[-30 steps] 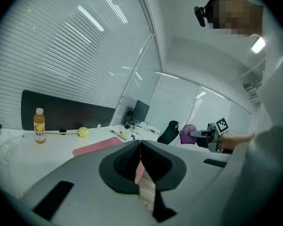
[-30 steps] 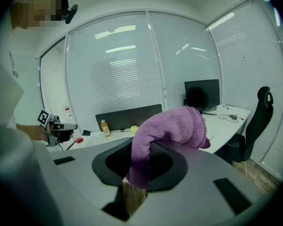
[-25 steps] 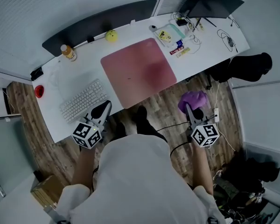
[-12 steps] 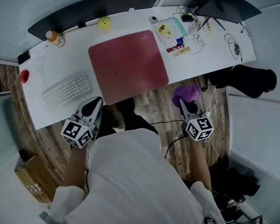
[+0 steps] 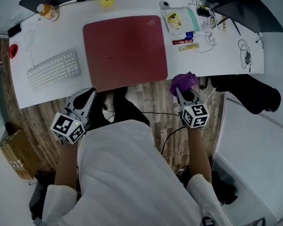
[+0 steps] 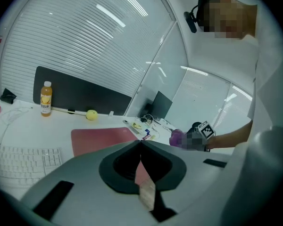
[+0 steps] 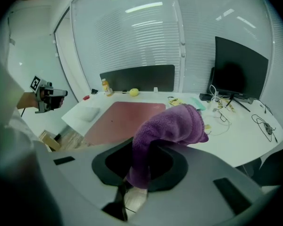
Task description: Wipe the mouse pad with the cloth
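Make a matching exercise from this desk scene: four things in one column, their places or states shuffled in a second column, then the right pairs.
Things
1. purple fluffy cloth
2. red rectangular mouse pad
3. white keyboard
4. left gripper

Places or states
A. shut, with nothing in it
B. on the desk beside the mouse pad, on the left gripper's side
C. clamped in the right gripper
D. flat on the middle of the white desk

Pairs: 1-C, 2-D, 3-B, 4-A

Head view steeply down over the desk [image 5: 221, 62]; both gripper views low, toward the shared mouse pad [image 5: 125, 51].
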Tool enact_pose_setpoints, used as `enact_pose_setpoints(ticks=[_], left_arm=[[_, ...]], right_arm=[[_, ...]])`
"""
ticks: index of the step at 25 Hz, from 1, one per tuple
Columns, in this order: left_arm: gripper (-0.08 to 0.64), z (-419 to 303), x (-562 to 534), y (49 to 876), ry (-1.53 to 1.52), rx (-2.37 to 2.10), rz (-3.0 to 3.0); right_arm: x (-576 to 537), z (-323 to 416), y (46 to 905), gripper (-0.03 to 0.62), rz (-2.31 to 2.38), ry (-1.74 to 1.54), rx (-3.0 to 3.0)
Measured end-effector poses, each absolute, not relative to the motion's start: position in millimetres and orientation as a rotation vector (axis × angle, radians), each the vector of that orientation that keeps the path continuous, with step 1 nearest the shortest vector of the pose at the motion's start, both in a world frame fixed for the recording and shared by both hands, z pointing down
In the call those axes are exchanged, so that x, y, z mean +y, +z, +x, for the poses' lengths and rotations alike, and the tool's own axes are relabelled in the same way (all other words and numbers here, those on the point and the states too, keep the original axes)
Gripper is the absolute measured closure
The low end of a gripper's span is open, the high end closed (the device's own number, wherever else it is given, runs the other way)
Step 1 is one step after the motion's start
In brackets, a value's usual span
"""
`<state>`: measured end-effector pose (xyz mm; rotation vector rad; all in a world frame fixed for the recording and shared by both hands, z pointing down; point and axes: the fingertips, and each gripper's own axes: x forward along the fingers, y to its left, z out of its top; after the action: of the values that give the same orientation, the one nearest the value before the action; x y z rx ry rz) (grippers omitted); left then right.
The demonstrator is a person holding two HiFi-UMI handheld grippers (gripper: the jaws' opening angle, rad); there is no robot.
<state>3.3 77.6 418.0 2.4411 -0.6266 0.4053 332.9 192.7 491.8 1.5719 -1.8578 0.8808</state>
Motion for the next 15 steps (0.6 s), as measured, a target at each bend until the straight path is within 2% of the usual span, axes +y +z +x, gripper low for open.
enact_pose_setpoints(ticks=[15], left_arm=[[0.541,11.6,86.1,455.9,0.45,-0.728,2.294]], right_arm=[[175.3,375.9,604.7,0.511,1.332,0.932,-1.689]])
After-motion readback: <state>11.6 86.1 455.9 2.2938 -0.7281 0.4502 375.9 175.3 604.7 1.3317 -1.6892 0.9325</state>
